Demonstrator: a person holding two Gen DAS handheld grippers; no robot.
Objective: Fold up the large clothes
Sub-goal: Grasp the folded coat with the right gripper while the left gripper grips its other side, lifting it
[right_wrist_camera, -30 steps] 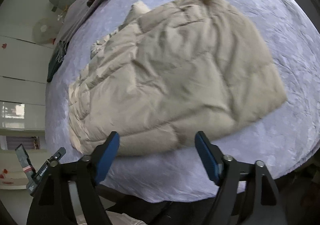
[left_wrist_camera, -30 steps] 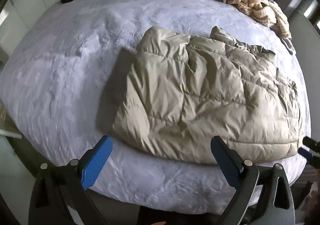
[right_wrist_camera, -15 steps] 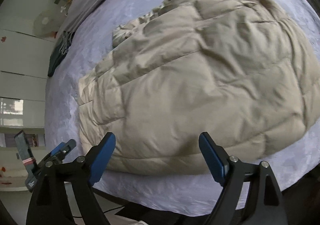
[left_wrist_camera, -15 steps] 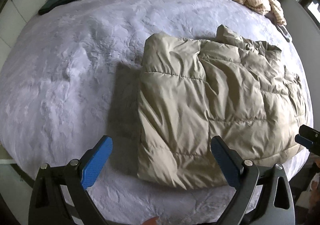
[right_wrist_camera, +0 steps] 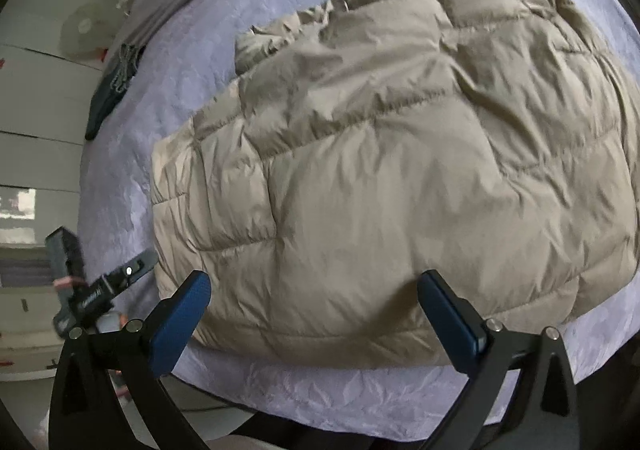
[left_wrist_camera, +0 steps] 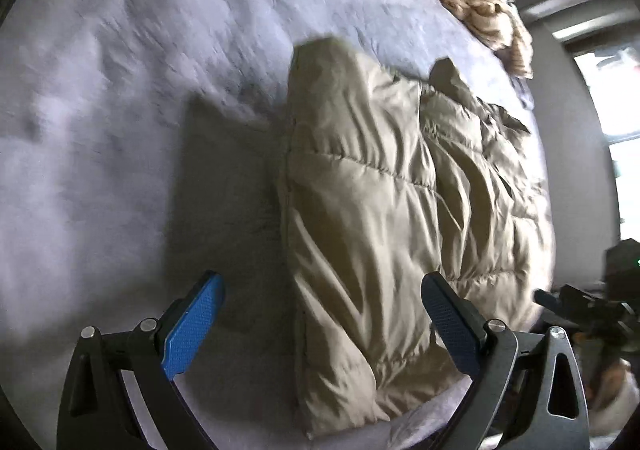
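My left gripper [left_wrist_camera: 322, 324] hangs with its jaws spread wide and nothing between the pads, poised over the near left corner of the beige puffer jacket [left_wrist_camera: 400, 217], which lies part-folded on the lilac bedspread [left_wrist_camera: 120, 109]. My right gripper [right_wrist_camera: 314, 320] has just been opening its jaws; they stand wide apart with nothing pinched, the jacket's near hem just beyond the pads. In the left view the jacket fills the span from 12 to 5 o'clock of the fingertips. To fold it well, I judge each claw should bite deep into the near hem at its own corner, catching every padded layer, since the slick shell may slip; then I should lift both evenly toward 12 o'clock. Far off at 1 o'clock lies a heap of striped clothes [left_wrist_camera: 484, 5].
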